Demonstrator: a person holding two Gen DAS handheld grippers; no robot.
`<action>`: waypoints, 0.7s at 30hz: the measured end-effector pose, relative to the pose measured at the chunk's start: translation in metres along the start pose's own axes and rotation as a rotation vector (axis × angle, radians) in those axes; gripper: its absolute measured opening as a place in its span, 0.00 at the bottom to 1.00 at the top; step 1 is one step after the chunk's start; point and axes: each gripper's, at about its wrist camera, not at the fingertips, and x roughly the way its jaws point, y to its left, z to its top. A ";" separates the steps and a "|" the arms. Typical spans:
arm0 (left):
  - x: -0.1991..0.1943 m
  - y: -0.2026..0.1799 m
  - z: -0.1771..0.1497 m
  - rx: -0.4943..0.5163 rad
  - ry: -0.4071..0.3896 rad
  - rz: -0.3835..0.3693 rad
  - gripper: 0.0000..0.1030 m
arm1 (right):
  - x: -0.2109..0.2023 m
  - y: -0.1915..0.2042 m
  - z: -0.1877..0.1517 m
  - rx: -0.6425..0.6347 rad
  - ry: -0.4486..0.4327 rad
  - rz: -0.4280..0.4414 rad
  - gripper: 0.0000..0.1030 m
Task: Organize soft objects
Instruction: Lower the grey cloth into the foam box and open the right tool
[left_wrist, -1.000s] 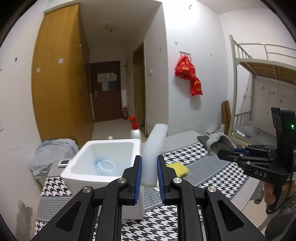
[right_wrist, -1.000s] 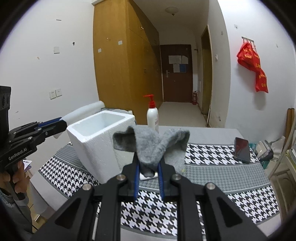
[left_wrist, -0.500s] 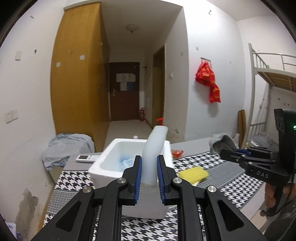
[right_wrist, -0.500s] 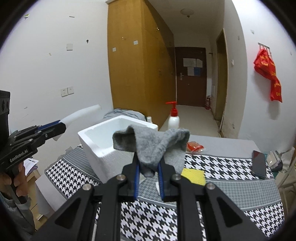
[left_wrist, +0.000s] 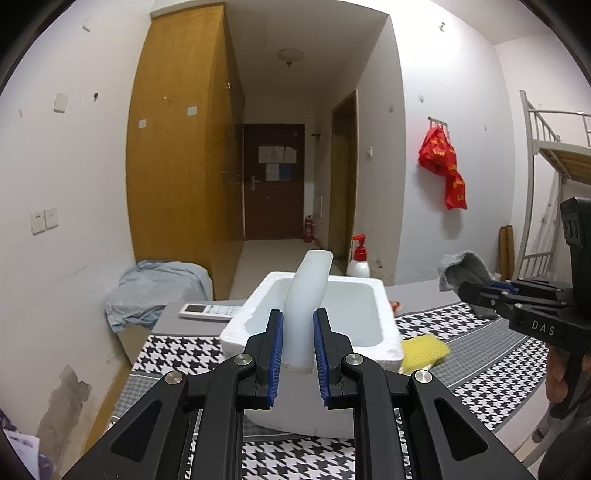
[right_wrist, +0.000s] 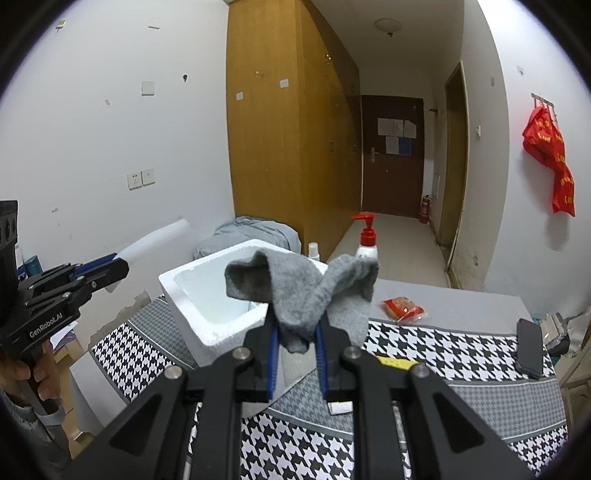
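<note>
A white styrofoam box (left_wrist: 384, 295) (right_wrist: 184, 284) stands open on the houndstooth-covered table (left_wrist: 480, 354). My left gripper (left_wrist: 298, 325) is shut on a pale white foam strip (left_wrist: 308, 291) that curves up in front of the box. From the right wrist view, this gripper (right_wrist: 122, 264) comes in at the left with the strip (right_wrist: 155, 242) sticking out. My right gripper (right_wrist: 297, 332) is shut on a grey sock (right_wrist: 299, 291), which droops over both fingers just right of the box. The left wrist view shows that gripper (left_wrist: 465, 290) and sock (left_wrist: 465, 266) at the right.
A yellow sponge (left_wrist: 424, 349) lies by the box's right side. A red-pump bottle (right_wrist: 366, 240) stands behind the box, a red packet (right_wrist: 402, 308) and a dark phone (right_wrist: 530, 347) lie to the right. A white remote (left_wrist: 210, 311) sits left of the box. A bunk bed (left_wrist: 554, 155) rises at right.
Both grippers have swung around the table, so the box now sits more centred ahead of the left one. The strip and the sock stay gripped.
</note>
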 end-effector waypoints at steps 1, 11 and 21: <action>0.000 0.002 -0.001 -0.003 0.001 0.001 0.17 | 0.002 0.000 0.001 0.001 0.003 -0.002 0.20; 0.000 0.026 0.002 0.010 -0.022 0.080 0.17 | 0.023 0.014 0.013 -0.020 0.010 0.018 0.20; -0.007 0.052 -0.003 -0.025 -0.028 0.134 0.17 | 0.057 0.037 0.027 -0.045 0.029 0.073 0.20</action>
